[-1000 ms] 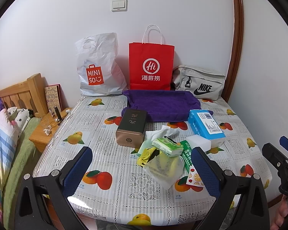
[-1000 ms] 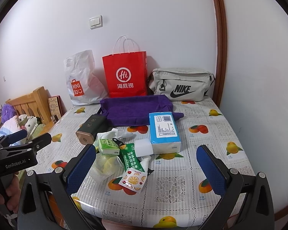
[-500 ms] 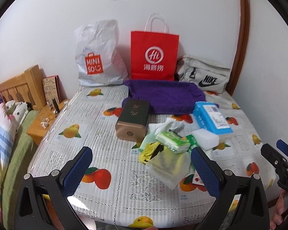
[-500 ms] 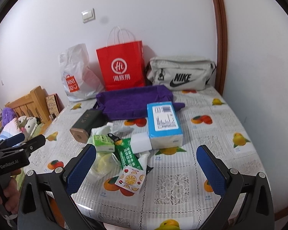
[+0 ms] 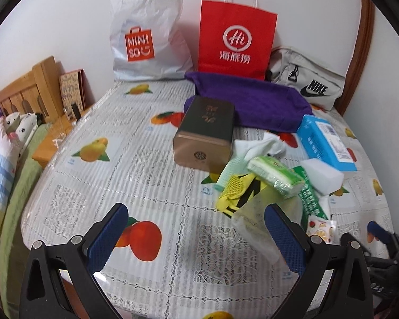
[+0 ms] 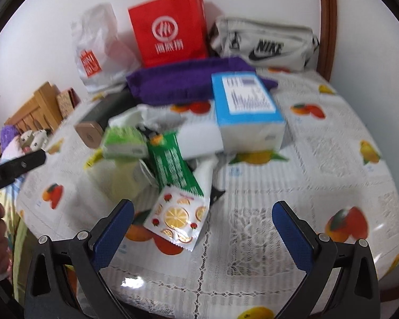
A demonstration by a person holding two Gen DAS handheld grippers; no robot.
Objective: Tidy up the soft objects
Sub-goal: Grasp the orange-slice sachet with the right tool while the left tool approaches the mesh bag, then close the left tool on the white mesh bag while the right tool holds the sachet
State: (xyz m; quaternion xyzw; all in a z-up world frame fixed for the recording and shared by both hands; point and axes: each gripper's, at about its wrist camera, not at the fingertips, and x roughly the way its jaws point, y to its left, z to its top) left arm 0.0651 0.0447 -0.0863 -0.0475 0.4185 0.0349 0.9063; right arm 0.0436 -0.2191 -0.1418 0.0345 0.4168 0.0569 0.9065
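Purple cloth [image 5: 248, 103] lies spread at the back of the surface [image 5: 151, 186], just in front of the red paper bag [image 5: 236, 26], the white plastic bag [image 5: 147, 29] and the grey Nike pouch [image 5: 306, 79], which all lean on the wall; it looks like the likely landing place for the soft things, though that is only a guess. The things to be sorted sit in one loose heap right of centre: a green tissue pack [image 6: 123, 142] on top of a yellow mesh item [image 5: 235, 188], a crumpled white cloth [image 5: 258, 145], a green sachet [image 6: 174, 164], a fruit-printed sachet [image 6: 178, 219], a white sponge block [image 5: 323, 176] and a blue tissue box [image 6: 246, 109], several overlapping. A dark tin [image 5: 206, 130] lies on its side just left of the heap, touching its edge. Both tools hang above the near edge of the surface with nothing between their fingers. The left gripper [image 5: 195, 235] is spread wide, its right finger in line with the translucent wrapper at the heap's near side. The right gripper [image 6: 203, 235] is equally wide, with the fruit-printed sachet framed between its fingers, so that sachet seems the likely first pick. The right view is blurred, so finer contact cannot be judged.
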